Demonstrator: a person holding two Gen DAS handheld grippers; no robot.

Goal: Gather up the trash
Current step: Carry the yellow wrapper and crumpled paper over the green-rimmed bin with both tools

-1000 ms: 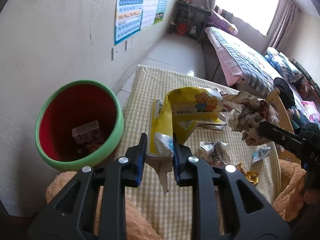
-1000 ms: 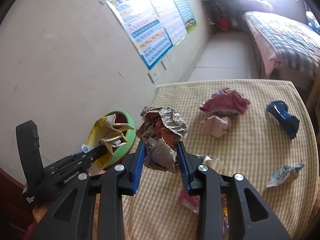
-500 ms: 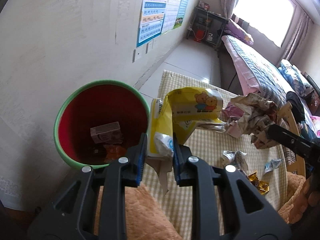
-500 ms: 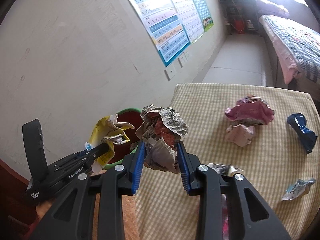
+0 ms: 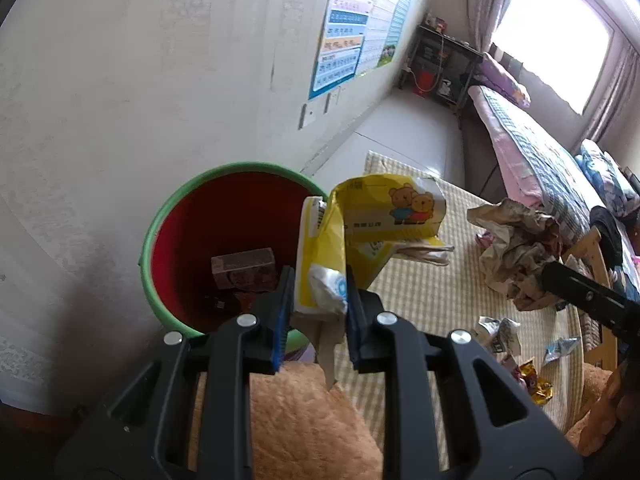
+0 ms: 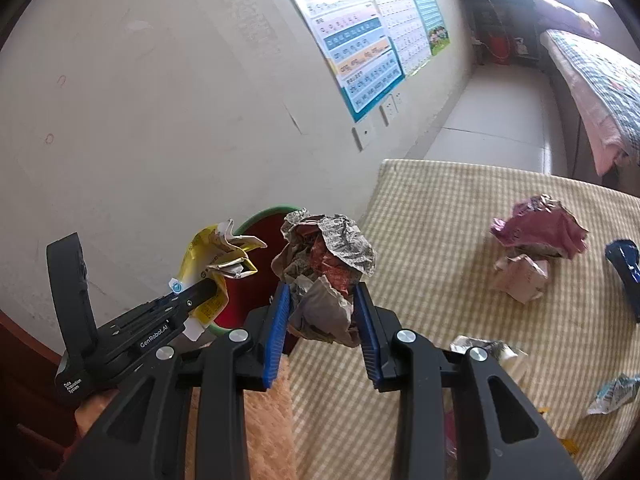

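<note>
Beside table (image 6: 440,216), bin (image 5: 160,224) (red inside) below yellow wrapper (image 5: 360,216).

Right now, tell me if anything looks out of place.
Litter is strewn over the checked tablecloth: a pink wad, a blue wrapper and small wrappers near the edge. The torn yellow packet in the left gripper hangs at the bin rim.

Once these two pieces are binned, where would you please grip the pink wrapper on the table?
Grip the pink wrapper by its raised, crumpled crown, coming from above: it stands puffed up off the checked cloth, and a pale paper wad crowds its near side, blocking a low approach.
</note>
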